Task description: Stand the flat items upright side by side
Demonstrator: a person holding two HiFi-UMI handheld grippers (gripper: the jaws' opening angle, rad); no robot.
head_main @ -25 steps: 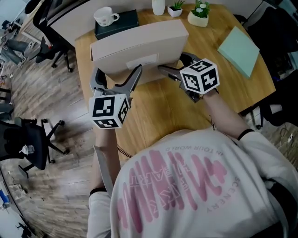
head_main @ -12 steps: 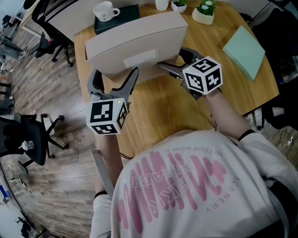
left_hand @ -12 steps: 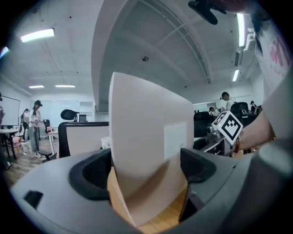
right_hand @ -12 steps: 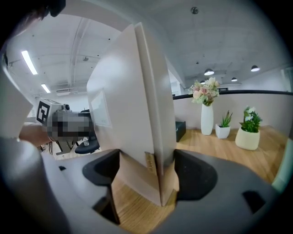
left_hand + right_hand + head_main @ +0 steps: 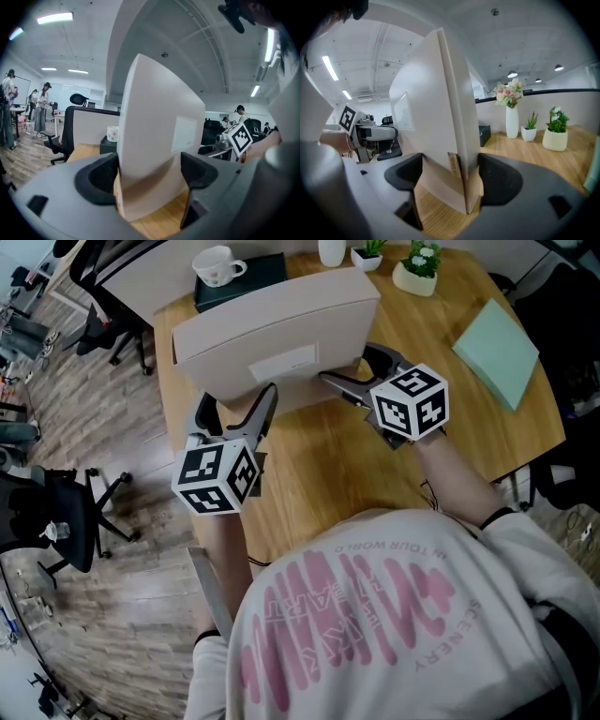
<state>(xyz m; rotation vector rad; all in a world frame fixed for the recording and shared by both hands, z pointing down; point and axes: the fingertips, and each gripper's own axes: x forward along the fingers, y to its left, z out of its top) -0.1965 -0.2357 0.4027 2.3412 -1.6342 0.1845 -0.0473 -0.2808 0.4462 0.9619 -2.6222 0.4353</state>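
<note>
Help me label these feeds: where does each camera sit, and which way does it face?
Head view: on the head, steeply down onto box, left tongs, right tongs; shirt, forearms show.
Left gripper view: along left tongs, which have just been closing round box; right hand shows.
Right gripper view: along right tongs, gripping box end; left hand shows.
Gripper views share the box, from opposite ends.

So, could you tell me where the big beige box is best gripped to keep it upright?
At both short ends, low down, coming from the near side and pinching across its thickness. The box is wide and thin and stands on a long edge, so one middle grip would likely let it tip.
</note>
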